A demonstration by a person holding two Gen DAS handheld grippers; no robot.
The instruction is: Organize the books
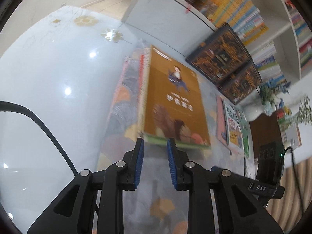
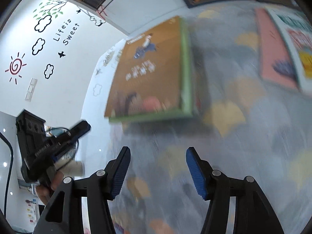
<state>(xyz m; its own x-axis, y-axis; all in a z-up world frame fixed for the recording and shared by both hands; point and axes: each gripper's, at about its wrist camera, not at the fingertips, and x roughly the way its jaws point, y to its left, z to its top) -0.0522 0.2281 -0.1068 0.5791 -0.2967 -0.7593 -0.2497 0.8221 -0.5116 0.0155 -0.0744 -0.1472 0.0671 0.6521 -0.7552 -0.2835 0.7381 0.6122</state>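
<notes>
Item: orange-brown, green-edged paperback book atop the stack on the patterned tablecloth; your left gripper narrowly parted, right gripper half-open, both empty—square the edges before gripping.

Wall: "Life is Sweet".

A: How many books lie loose on the cloth?

B: Three that I can separate: one brown book on a stack at 12 o'clock, then a pink book and a white book at 3 o'clock.

A: And the stack itself?

B: Too blurred to count.

A: Dark boxes?

B: Two, at 2 o'clock.

A: Grippers?

B: Two.
</notes>
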